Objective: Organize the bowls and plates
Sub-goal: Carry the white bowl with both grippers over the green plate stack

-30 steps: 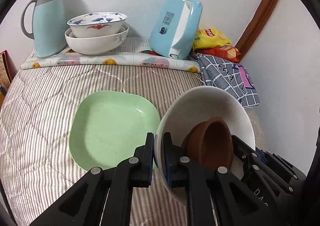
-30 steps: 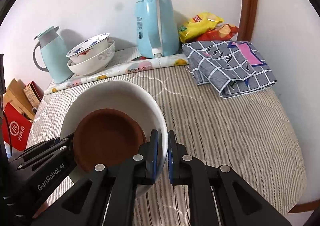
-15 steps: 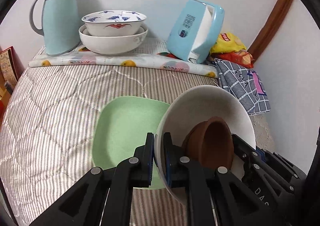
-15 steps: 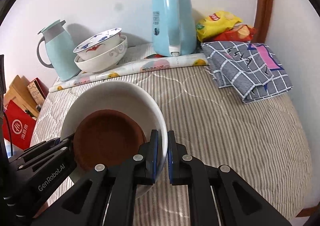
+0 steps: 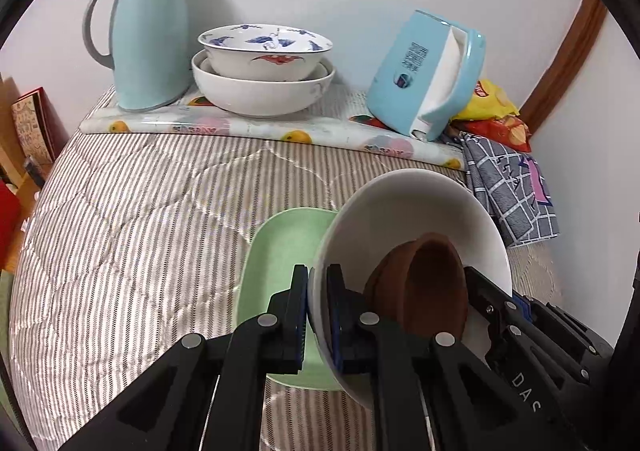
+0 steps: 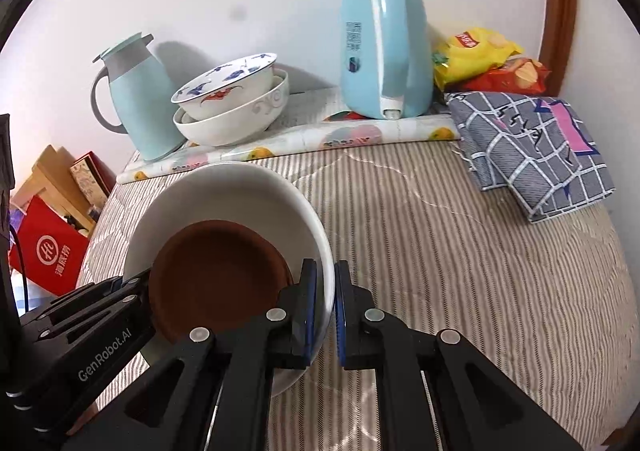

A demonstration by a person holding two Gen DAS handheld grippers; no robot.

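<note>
Both grippers hold one white bowl by opposite rims, lifted above the striped quilt. A small brown bowl lies inside it, tipped toward the right rim. My left gripper is shut on the left rim. My right gripper is shut on the right rim; the white bowl and brown bowl show there too. A green square plate lies on the quilt, partly hidden under the white bowl. Two stacked bowls stand at the back, the top one painted blue and red.
A light blue thermos jug stands left of the stacked bowls, and a blue kettle to their right. Snack bags and a folded checked cloth lie at the back right. Boxes and a red bag stand beyond the left edge.
Both grippers have carried the white bowl leftward and toward the back. The stacked bowls and jug look nearer. The green plate is now mostly covered by the bowl.
</note>
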